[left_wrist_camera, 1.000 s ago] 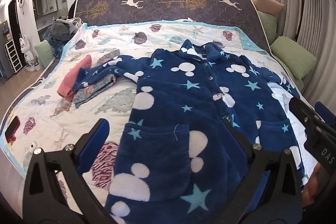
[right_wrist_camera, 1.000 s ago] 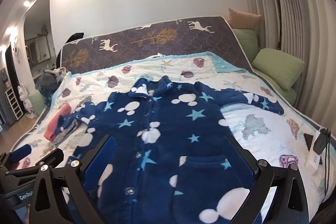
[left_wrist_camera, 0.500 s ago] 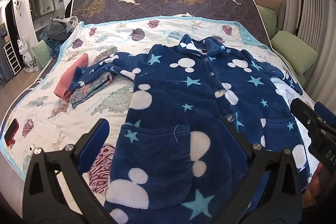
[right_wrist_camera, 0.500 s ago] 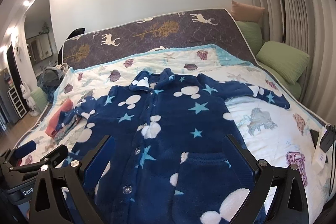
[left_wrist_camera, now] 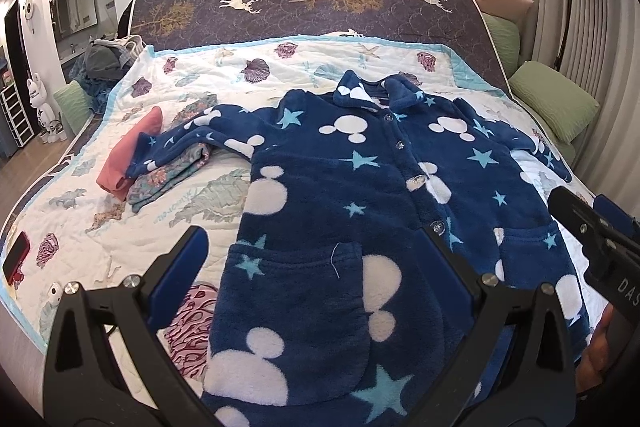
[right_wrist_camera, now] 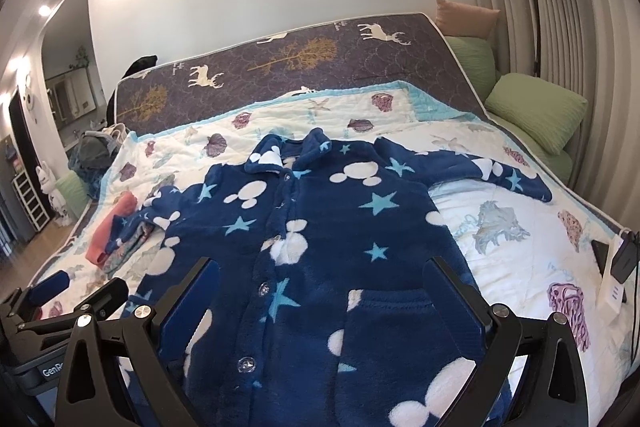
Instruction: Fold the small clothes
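Pyjama top [left_wrist_camera: 360,187], navy fleece, lies buttoned and spread flat on the bed [left_wrist_camera: 280,67]. I hold both tools, left tool [left_wrist_camera: 316,267] and right tool [right_wrist_camera: 324,291], released above its hem, ready to fold.

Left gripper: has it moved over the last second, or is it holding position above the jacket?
Yes. The left gripper has lifted or tilted upward: in its view the headboard and the blue jacket sit lower now. Jaws open.

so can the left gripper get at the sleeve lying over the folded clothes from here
Probably yes: the left gripper is open above the blue pyjama top, and nothing stands between it and that sleeve draped on the folded pile.
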Motion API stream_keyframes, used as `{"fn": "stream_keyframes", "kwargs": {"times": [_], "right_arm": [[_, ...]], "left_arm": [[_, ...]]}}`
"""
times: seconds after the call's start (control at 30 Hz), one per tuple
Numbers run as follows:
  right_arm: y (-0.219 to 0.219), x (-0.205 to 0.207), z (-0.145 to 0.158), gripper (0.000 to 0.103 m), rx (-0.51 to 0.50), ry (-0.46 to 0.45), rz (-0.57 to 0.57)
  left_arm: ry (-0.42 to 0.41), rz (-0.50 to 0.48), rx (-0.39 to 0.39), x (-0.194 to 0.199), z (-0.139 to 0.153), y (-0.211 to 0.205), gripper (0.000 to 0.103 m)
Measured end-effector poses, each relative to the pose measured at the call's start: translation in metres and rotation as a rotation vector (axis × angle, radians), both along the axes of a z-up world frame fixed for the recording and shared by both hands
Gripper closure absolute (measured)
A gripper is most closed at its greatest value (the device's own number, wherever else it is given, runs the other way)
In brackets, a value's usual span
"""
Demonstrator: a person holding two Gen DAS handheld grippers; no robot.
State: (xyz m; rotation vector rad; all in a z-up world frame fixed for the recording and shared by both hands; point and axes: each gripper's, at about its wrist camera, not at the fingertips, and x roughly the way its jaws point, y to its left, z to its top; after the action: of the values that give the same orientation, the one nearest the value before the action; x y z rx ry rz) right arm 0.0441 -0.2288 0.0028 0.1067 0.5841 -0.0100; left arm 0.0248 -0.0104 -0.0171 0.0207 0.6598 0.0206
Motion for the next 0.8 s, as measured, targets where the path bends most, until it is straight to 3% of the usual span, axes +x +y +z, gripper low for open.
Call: {"fn": "stream_keyframes", "kwargs": {"times": [0.43,0.8], "right_arm": [[0.0024,-0.0028,-0.0030,0.000,-0.004,0.005,0.003],[0.0084,-0.0051,-0.0072,0.009,-0.027,0.005,0.031]], "left_arm": [[0.012,-0.014,-0.013,-0.0001,-0.0020,0.0008,0.001],[0.017,-0.018,-0.013,-0.0015,-0.0063,0.0010,0.001]]}}
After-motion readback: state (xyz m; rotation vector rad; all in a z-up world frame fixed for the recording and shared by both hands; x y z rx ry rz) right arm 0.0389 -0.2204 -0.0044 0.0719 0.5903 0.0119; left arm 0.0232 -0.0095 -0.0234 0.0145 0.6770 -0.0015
